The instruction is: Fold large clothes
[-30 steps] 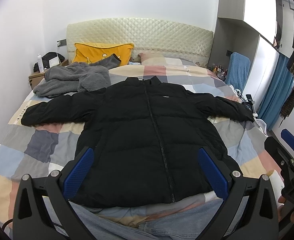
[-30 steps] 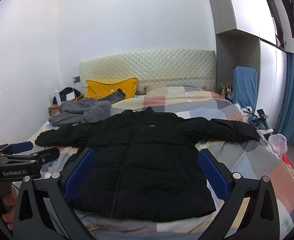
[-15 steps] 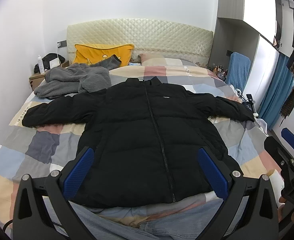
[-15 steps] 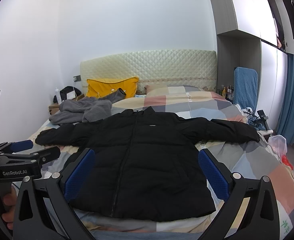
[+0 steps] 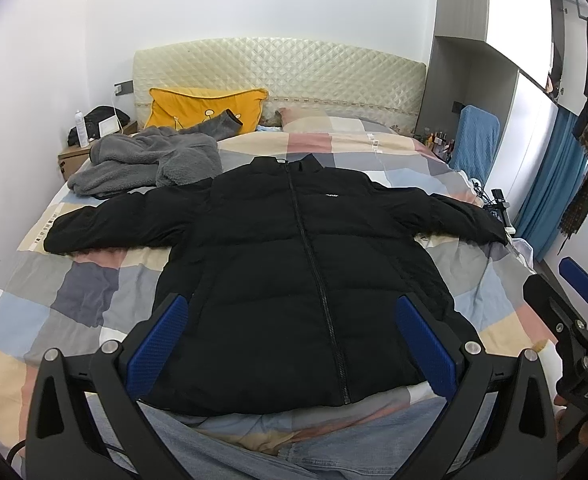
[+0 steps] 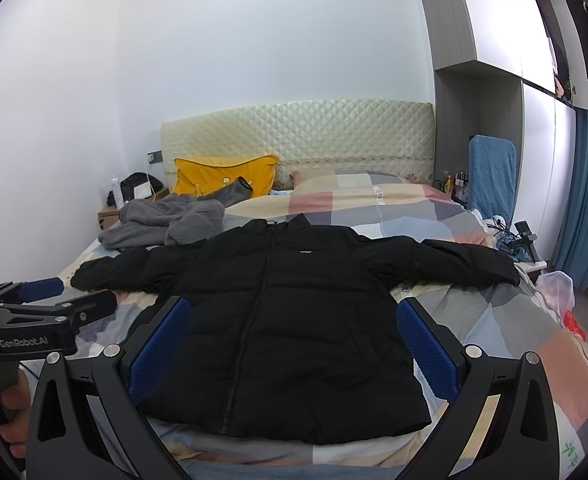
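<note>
A large black puffer jacket (image 5: 294, 264) lies flat and zipped on the checked bed (image 5: 77, 296), front up, both sleeves spread out sideways. It also shows in the right wrist view (image 6: 294, 312). My left gripper (image 5: 294, 344) is open and empty, held above the jacket's hem. My right gripper (image 6: 294, 344) is open and empty, also above the hem. The right gripper shows at the right edge of the left wrist view (image 5: 574, 312). The left gripper shows at the left edge of the right wrist view (image 6: 49, 300).
A grey fleece garment (image 5: 149, 160) is piled at the bed's far left, by a yellow pillow (image 5: 205, 108). A nightstand (image 5: 73, 156) stands left of the headboard. A blue-draped chair (image 5: 474, 140) and a plastic bag (image 6: 554, 288) are at the bed's right side.
Both grippers have shifted very slightly; the jacket sits a little lower in both views. The jacket itself has not moved.
</note>
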`<state>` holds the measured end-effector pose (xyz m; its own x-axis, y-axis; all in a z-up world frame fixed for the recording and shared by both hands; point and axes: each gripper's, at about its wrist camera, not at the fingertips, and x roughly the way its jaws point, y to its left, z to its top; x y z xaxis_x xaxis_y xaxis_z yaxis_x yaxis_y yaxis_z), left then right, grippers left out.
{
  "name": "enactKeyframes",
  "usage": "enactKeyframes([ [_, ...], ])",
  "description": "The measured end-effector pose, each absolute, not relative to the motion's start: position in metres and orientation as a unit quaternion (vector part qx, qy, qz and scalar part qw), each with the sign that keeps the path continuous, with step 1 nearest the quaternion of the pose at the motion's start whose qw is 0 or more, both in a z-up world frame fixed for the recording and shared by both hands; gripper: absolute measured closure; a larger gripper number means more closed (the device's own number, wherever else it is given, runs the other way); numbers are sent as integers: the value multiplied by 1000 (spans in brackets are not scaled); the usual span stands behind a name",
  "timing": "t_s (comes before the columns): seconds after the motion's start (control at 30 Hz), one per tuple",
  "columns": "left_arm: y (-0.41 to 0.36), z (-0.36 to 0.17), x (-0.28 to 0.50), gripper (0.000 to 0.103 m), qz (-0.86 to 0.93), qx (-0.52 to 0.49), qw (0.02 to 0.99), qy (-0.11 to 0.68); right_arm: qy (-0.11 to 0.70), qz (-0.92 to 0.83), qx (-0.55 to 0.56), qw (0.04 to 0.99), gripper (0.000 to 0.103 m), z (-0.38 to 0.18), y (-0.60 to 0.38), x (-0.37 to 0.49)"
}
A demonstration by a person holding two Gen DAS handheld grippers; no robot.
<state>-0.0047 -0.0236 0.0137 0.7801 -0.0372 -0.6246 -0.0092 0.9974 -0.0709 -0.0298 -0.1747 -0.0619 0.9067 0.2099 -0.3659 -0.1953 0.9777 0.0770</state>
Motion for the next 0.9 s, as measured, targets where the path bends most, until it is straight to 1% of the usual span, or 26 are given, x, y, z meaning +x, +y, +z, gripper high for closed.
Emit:
enactKeyframes([
  [0.43, -27, 40, 0, 0, -11, -37, 950, 309, 167, 97, 13, 981, 0, -44, -187, -9],
  [0.8, -25, 55, 44, 0, -7, -24, 954, 299, 170, 74, 4, 983, 0, -43, -211, 45],
  [0.9, -24, 55, 59, 0, -11, -37, 953, 299, 175, 68, 5, 982, 0, -45, -219, 64],
])
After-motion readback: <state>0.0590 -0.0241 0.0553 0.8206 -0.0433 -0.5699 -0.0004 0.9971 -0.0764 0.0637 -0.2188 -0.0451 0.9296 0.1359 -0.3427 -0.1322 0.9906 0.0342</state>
